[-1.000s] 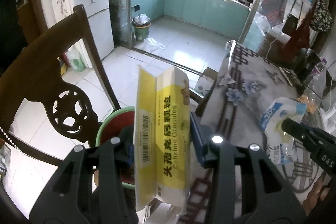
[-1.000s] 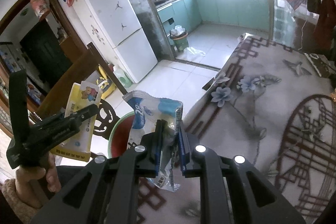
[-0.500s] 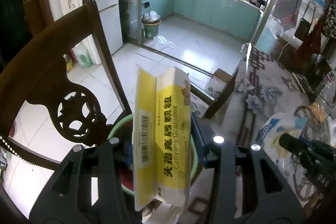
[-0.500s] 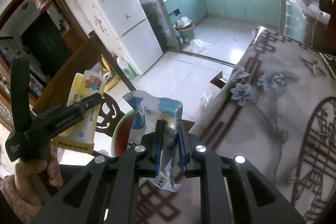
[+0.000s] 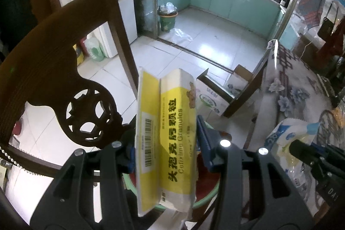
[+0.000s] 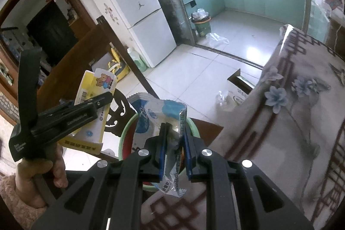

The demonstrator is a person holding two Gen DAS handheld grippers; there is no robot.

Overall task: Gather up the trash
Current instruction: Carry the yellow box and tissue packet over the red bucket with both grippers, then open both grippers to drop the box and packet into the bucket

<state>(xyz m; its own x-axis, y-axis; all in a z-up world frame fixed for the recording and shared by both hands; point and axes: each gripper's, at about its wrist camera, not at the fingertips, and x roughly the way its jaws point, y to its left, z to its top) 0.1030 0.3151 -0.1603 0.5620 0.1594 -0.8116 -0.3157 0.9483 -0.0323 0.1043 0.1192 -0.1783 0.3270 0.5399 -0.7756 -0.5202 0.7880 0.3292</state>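
Note:
My left gripper point(image 5: 166, 143) is shut on a yellow and white medicine box point(image 5: 168, 139), held upright above a green-rimmed bin with a red inside point(image 5: 204, 184). The box also shows in the right wrist view point(image 6: 94, 105), with the left gripper point(image 6: 103, 100) around it. My right gripper point(image 6: 174, 143) is shut on a blue and white plastic wrapper point(image 6: 159, 118), held over the same bin point(image 6: 127, 133). The wrapper shows at the right of the left wrist view point(image 5: 286, 139).
A dark carved wooden chair back point(image 5: 54, 61) stands close on the left. A table with a floral cloth point(image 6: 291, 122) fills the right. A cardboard box point(image 5: 217, 96) lies on the tiled floor. A second small bin point(image 6: 201, 23) stands by the kitchen doorway beside a white fridge point(image 6: 138, 18).
Both grippers have moved left, off the table edge, and now hold the box and the wrapper over the green-rimmed bin. The chair back looms nearer. Neither grip has changed.

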